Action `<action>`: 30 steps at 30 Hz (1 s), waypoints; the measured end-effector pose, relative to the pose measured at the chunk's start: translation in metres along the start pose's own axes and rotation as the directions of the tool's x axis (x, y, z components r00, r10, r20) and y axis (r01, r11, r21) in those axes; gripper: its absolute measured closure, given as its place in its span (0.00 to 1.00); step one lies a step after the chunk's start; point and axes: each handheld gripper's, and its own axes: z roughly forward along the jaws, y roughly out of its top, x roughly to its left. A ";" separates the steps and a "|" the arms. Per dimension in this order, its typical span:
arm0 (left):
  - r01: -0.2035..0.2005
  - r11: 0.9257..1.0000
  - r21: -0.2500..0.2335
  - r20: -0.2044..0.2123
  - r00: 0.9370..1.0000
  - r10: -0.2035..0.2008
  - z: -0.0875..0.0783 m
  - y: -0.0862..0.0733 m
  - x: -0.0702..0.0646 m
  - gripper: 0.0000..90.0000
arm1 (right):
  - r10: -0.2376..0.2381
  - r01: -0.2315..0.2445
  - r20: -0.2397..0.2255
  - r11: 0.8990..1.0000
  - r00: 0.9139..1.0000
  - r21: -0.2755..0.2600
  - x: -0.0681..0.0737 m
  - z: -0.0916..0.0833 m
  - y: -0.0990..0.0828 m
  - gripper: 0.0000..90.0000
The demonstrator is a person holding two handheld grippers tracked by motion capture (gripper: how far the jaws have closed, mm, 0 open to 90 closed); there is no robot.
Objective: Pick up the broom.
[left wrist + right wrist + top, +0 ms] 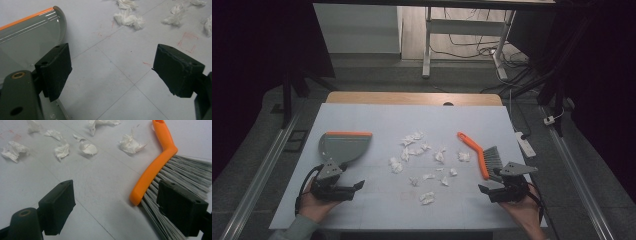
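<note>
I see the white desk (377, 210) spread below me, my left tongs (357, 186) and right tongs (484, 190) resting low at its near edge, each gripped from behind by a hand, jaws wide apart and holding nothing, both pointed inward. The grey dustpan (341, 146) with its orange rim lies just ahead of the left tongs. The orange-handled brush (482, 156) lies just ahead of the right tongs, bristles beside one jaw. Crumpled paper scraps (416, 150) are scattered across the middle of the desk between them.
</note>
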 end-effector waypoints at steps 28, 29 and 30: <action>-0.002 1.000 -0.018 -0.018 1.000 0.002 -0.002 0.001 -0.002 0.17 | 0.020 -0.020 0.005 1.000 1.000 0.019 -0.002 -0.005 0.020 0.21; -0.002 1.000 -0.019 -0.017 1.000 0.002 -0.002 0.001 -0.002 0.17 | 0.020 -0.020 0.005 1.000 1.000 0.019 -0.002 -0.005 0.020 0.21; -0.003 1.000 -0.020 -0.019 1.000 0.003 -0.002 0.001 -0.002 0.17 | 0.016 -0.016 0.019 0.999 1.000 0.035 -0.004 -0.005 0.026 0.22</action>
